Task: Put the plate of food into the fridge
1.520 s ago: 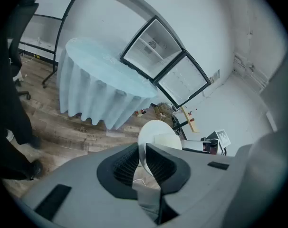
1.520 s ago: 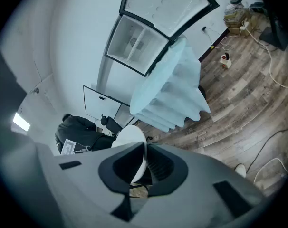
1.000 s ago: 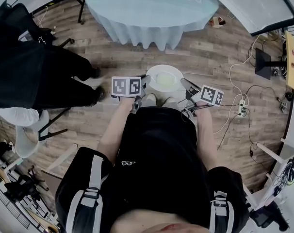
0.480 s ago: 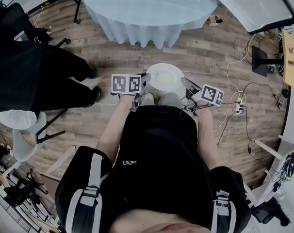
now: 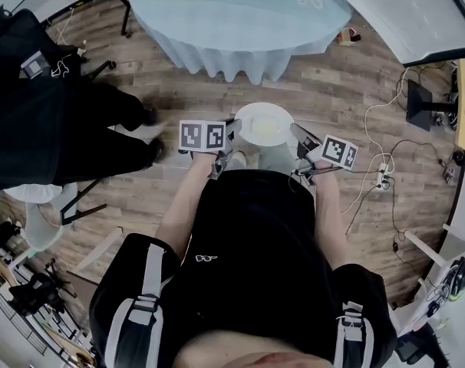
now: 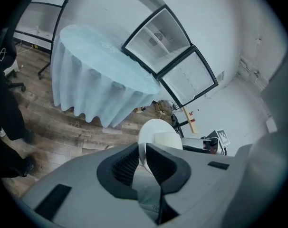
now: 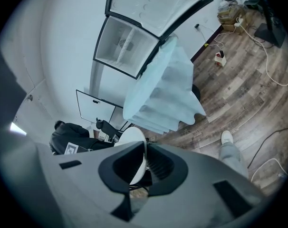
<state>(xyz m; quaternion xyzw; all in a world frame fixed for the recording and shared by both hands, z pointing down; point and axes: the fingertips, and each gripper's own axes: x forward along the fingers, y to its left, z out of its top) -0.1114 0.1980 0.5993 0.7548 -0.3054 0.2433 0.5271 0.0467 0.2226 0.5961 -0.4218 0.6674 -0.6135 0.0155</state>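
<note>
A white plate [image 5: 265, 123] with pale food [image 5: 266, 128] on it is held level in front of my body, over the wooden floor. My left gripper [image 5: 231, 134] is shut on its left rim and my right gripper [image 5: 298, 141] is shut on its right rim. In the left gripper view the plate [image 6: 158, 136] stands edge-on in that gripper [image 6: 143, 158], with the pale food [image 6: 168, 139] on it. The right gripper view has the plate [image 7: 131, 141] pinched in that gripper [image 7: 145, 163]. The open fridge [image 6: 170, 56] stands beyond the table, also in the right gripper view [image 7: 134, 37].
A round table with a light blue cloth [image 5: 236, 14] stands straight ahead. A person in black [image 5: 48, 106] is at the left beside a chair [image 5: 44, 205]. Cables and a power strip [image 5: 380, 171] lie on the floor at the right. A stand's base [image 5: 424, 102] sits far right.
Both grippers and the plate have shifted slightly right and toward the table. The grip on the plate is unchanged. The person at the left has shifted slightly.
</note>
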